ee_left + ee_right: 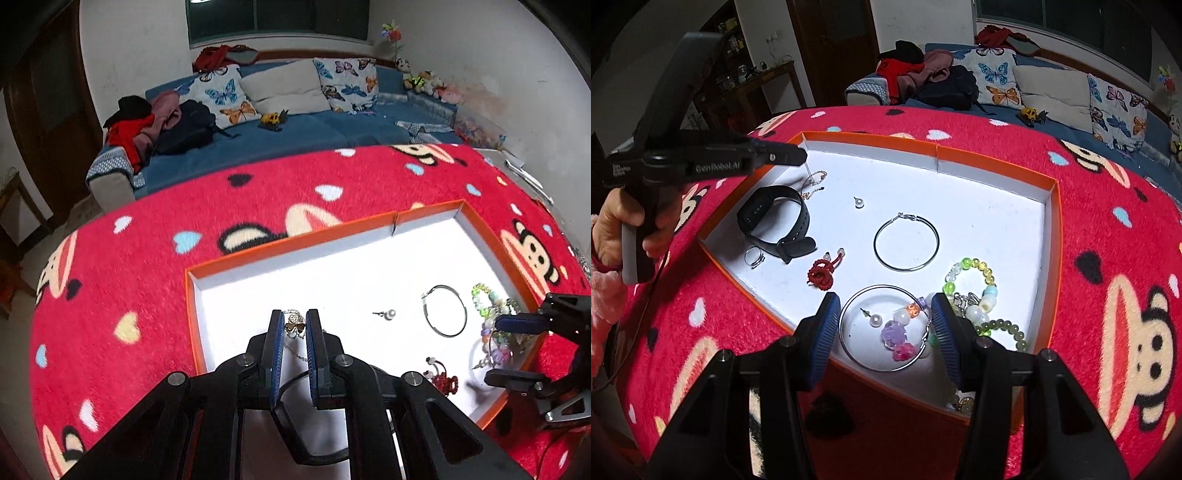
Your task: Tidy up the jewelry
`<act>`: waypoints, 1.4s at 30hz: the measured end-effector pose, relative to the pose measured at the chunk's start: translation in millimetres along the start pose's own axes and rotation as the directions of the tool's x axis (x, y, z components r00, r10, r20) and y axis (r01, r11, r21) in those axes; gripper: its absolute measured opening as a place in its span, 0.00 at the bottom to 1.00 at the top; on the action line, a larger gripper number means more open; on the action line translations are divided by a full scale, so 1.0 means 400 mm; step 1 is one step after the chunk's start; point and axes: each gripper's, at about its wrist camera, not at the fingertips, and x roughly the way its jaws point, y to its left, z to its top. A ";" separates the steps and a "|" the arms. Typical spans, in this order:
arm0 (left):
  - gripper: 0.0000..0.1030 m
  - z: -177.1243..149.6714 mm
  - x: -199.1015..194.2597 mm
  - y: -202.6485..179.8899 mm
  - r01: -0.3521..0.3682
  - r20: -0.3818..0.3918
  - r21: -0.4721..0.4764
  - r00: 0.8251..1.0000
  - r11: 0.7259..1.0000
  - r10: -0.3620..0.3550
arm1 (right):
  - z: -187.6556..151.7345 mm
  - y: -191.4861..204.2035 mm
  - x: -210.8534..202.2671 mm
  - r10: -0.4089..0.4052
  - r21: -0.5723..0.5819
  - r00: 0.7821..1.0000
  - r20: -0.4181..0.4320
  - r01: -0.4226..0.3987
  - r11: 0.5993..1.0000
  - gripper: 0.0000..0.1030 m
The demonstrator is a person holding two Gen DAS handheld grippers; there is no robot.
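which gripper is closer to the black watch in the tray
Left. The left gripper sits just above the black watch, by the thin chain; the right gripper is across the tray, over a hoop earring.

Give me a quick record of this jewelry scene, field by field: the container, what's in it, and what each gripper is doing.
container: shallow orange box with white floor, on a red cartoon blanket
left gripper: fingers nearly closed around a small gold charm on a chain
right gripper: open, either side of a large hoop earring
other items: second hoop earring, black smartwatch, red knotted cord, pearl stud, ring, beaded bracelets
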 end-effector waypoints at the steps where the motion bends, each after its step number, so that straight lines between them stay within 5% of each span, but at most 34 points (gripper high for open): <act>1: 0.13 -0.001 0.002 0.001 -0.001 -0.004 -0.003 1.000 1.000 0.001 | 0.000 0.000 0.000 0.000 0.000 1.000 0.000 0.000 1.000 0.51; 10: 0.14 -0.005 -0.004 0.013 -0.005 -0.023 -0.038 1.000 0.999 0.004 | -0.004 -0.006 -0.004 0.003 0.012 1.000 0.008 -0.003 1.000 0.55; 17: 0.15 -0.024 -0.102 0.004 -0.023 0.023 -0.062 0.999 0.998 0.025 | -0.005 0.015 -0.053 -0.006 0.002 0.999 0.037 0.006 1.000 0.55; 19: 0.19 -0.035 -0.143 -0.003 -0.027 0.044 -0.069 0.999 0.997 0.030 | -0.009 0.027 -0.074 -0.016 0.000 0.999 0.052 0.016 1.000 0.56; 21: 0.44 -0.056 -0.195 -0.016 -0.043 0.075 -0.077 0.996 0.996 0.048 | -0.017 0.035 -0.092 -0.021 0.004 0.998 0.060 0.021 1.000 0.56; 23: 0.58 -0.078 -0.243 -0.031 -0.060 0.110 -0.082 0.991 0.995 0.069 | -0.028 0.048 -0.113 -0.029 0.011 0.998 0.064 0.028 1.000 0.56; 35: 0.84 -0.275 -0.455 -0.141 -0.041 0.177 -0.149 0.982 0.988 0.067 | -0.111 0.116 -0.200 -0.044 0.041 0.996 0.076 0.041 0.998 0.61; 42: 0.86 -0.382 -0.518 -0.195 -0.047 0.171 -0.189 0.982 0.981 0.080 | -0.164 0.157 -0.243 -0.084 0.038 0.992 0.096 0.080 0.996 0.65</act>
